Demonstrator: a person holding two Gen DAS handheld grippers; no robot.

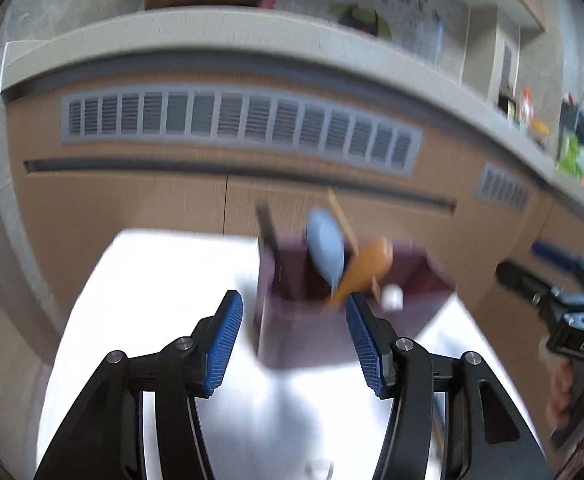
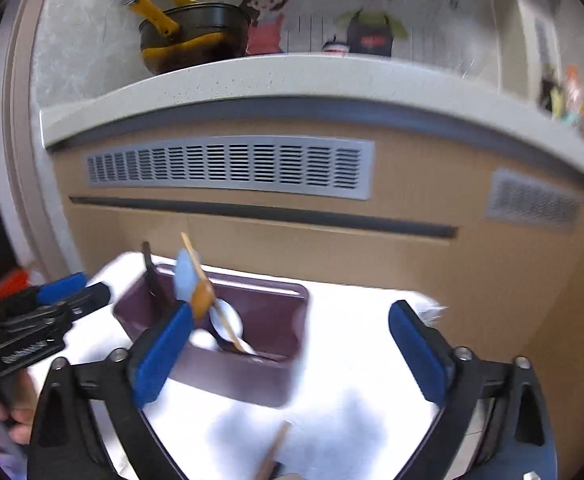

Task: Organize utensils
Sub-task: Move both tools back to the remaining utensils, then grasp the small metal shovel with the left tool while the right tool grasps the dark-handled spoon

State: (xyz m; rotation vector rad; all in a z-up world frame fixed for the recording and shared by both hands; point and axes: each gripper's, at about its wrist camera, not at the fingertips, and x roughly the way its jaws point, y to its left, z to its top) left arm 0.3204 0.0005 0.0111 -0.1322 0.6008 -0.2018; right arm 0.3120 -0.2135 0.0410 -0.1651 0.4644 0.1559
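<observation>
Utensils stand in a maroon bin (image 2: 228, 360) on a white table (image 2: 351, 344).

The bin holds a blue spoon (image 1: 325, 250), an orange spoon (image 1: 365, 272), a dark utensil (image 2: 150, 268), a wooden stick (image 2: 196, 256) and a white spoon (image 2: 228, 322). The left gripper (image 1: 293, 340) hovers just before the bin, jaws spread, nothing between them. The right gripper (image 2: 288, 354) has its jaws spread wide across the bin's near side, pads off it. A wooden piece (image 2: 274, 452) lies blurred on the table below. Behind stand a wood cabinet (image 2: 371, 248) and a counter (image 2: 292, 76).

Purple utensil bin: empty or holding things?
Holding things: the purple bin has a blue spoon, an orange-handled utensil and a white spoon inside.
</observation>
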